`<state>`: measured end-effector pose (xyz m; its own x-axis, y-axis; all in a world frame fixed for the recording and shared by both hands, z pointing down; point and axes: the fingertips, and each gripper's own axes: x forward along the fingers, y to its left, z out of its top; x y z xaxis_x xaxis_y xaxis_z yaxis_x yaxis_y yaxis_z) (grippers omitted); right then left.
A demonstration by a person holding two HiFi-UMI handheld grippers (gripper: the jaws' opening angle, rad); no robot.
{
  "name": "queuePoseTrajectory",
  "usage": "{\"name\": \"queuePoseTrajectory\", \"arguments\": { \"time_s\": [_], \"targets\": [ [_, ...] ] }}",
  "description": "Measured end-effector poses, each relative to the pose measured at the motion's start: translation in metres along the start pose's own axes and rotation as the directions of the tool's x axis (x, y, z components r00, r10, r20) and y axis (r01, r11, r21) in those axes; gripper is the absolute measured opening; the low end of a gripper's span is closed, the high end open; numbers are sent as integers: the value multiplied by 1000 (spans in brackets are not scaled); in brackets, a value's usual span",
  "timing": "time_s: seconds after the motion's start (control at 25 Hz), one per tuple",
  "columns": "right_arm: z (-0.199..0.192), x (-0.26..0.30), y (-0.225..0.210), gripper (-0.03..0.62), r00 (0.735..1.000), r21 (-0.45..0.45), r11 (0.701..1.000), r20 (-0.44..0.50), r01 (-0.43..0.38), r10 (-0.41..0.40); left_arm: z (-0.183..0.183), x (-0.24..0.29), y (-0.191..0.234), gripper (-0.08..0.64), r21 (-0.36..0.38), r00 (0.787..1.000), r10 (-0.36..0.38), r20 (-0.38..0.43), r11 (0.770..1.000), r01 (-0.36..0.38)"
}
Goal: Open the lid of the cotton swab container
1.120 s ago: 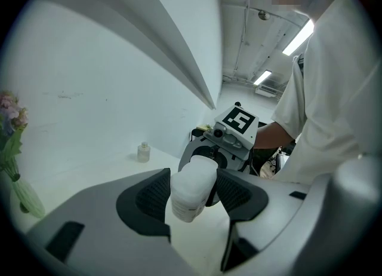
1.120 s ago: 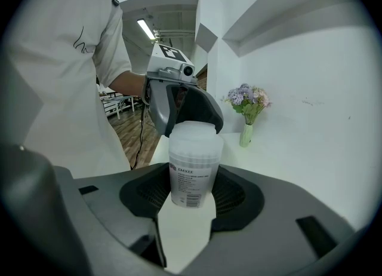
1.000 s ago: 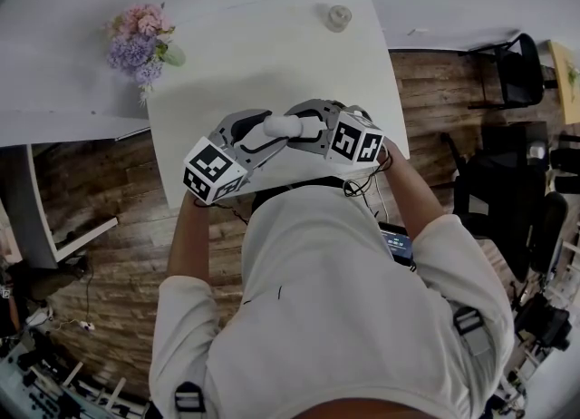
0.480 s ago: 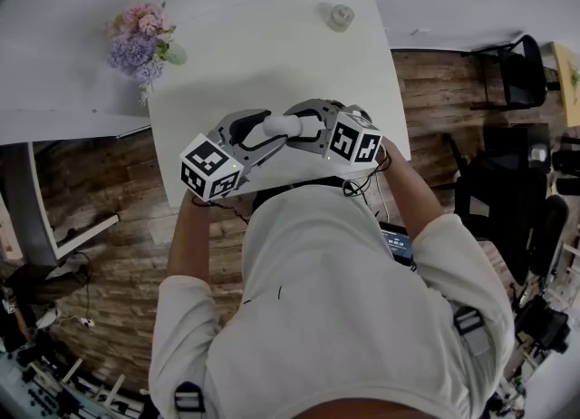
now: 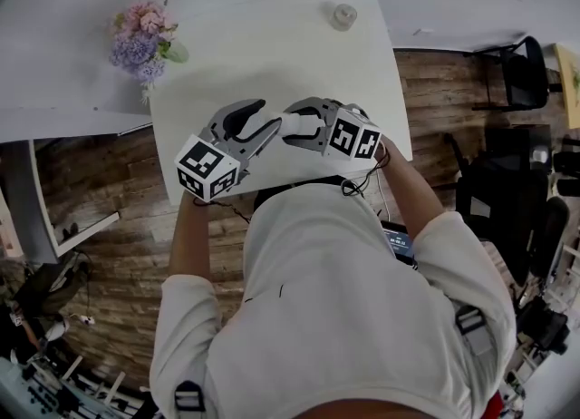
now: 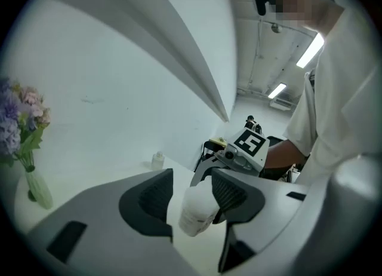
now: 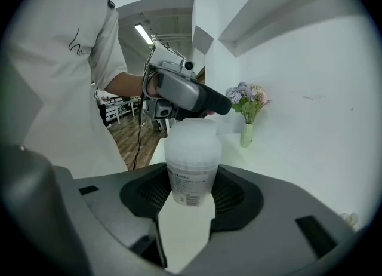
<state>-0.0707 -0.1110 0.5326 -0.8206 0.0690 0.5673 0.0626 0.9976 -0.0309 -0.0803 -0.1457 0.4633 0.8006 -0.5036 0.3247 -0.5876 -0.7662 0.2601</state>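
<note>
The cotton swab container point(image 7: 192, 161) is a cloudy white plastic cylinder with a printed label and a rounded lid. My right gripper point(image 7: 192, 194) is shut on its body and holds it above the white table point(image 5: 254, 54). From the opposite side, my left gripper point(image 6: 191, 191) has the container's lid end point(image 6: 197, 209) between its jaws. These jaws are closing: the right pad touches the lid, while a gap shows at the left pad. In the head view both grippers meet near the table's front edge, left gripper point(image 5: 256, 124) facing right gripper point(image 5: 304, 129), with the container point(image 5: 292, 123) between them.
A vase of pink and purple flowers point(image 5: 143, 41) stands at the table's far left corner. A small clear bottle point(image 5: 342, 16) sits at the far right edge. Wooden floor surrounds the table, and a black chair point(image 5: 517, 68) stands off to the right.
My left gripper has shifted a little to the left, and its marker cube has turned. The right gripper and the container have hardly moved.
</note>
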Motion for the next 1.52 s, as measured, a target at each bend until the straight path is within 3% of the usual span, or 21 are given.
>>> {"name": "queuePoseTrajectory", "arguments": {
  "time_s": [0.12, 0.2, 0.32, 0.48, 0.84, 1.0, 1.28, 1.36, 1.44, 1.52],
  "targets": [
    [-5, -6, -1, 190, 999, 47, 998, 7, -48, 47, -5, -7, -4, 260, 119, 998, -25, -66, 992, 33],
    [-7, -12, 0, 190, 996, 62, 994, 1, -88, 88, -11, -8, -15, 275, 210, 989, -69, -132, 973, 96],
    [-8, -15, 5, 190, 987, 56, 986, -36, -157, 159, -17, -5, -29, 295, 289, 974, -108, -200, 943, 163],
    [-4, -14, 14, 192, 967, 59, 967, -54, -247, 250, -21, 3, -29, 296, 355, 967, -92, -238, 918, 175],
    [0, -12, 16, 190, 965, 65, 964, -44, -257, 260, -33, 15, -37, 258, 431, 951, -94, -295, 875, 220],
    [0, -13, 17, 190, 965, 65, 966, -59, -251, 255, -34, 15, -35, 245, 405, 952, -112, -286, 886, 226],
    [-2, -10, 15, 190, 976, -2, 979, -79, -202, 201, -35, 14, -32, 233, 309, 954, -137, -265, 926, 219],
    [-4, -8, 17, 190, 977, -25, 980, -86, -196, 193, -35, 12, -32, 233, 250, 955, -162, -246, 942, 225],
    [-6, -5, 18, 190, 980, -72, 980, -96, -183, 176, -30, 11, -32, 225, 141, 961, -199, -194, 963, 228],
    [-5, -3, 19, 190, 981, -82, 981, -98, -177, 169, -25, 10, -31, 225, 83, 964, -215, -156, 970, 230]
  ]
}}
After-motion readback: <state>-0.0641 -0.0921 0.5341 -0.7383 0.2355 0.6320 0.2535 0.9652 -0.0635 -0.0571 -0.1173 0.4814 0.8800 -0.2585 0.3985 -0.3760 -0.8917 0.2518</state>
